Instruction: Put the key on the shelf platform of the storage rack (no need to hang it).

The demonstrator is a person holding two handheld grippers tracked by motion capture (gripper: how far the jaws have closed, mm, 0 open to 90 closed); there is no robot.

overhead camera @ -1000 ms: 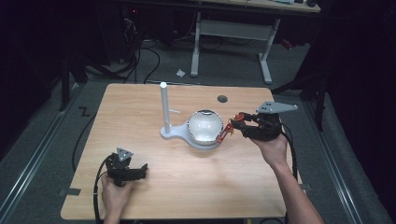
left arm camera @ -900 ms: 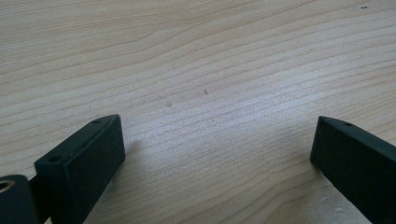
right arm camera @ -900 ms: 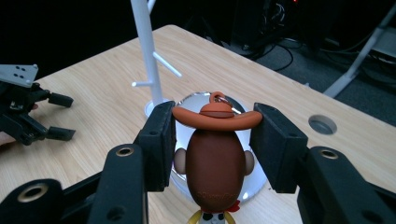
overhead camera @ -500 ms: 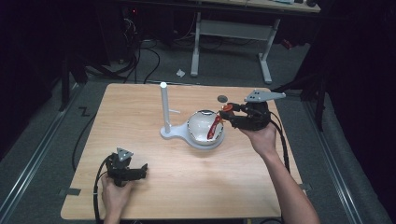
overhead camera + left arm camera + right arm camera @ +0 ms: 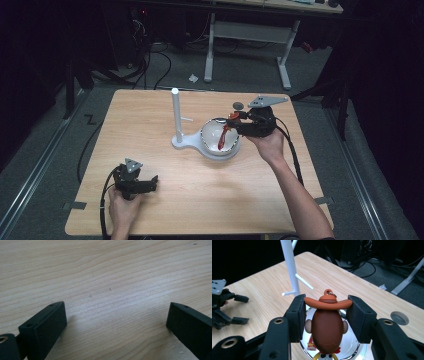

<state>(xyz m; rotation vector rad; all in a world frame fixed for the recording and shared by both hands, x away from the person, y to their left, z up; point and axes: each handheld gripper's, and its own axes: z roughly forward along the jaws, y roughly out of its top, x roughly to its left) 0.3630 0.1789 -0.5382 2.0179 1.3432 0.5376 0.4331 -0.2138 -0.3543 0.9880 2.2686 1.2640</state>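
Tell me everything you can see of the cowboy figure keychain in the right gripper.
The cowboy figure keychain looks like glossy moulded plastic: an orange-brown brimmed hat with a small metal ring on top, a brown back of head, ears at the sides, red at the neck. The right gripper clamps it by the hat brim, so it hangs facing away over the shiny bowl beside the white stand.

Light wooden table (image 5: 150, 120) with rounded corners, grey carpeted floor (image 5: 45, 165) around it, dark unlit room beyond, white-legged desk (image 5: 250, 30) behind, black cables (image 5: 150, 60) trailing across the floor, scrap of white paper (image 5: 193, 78) near the desk leg
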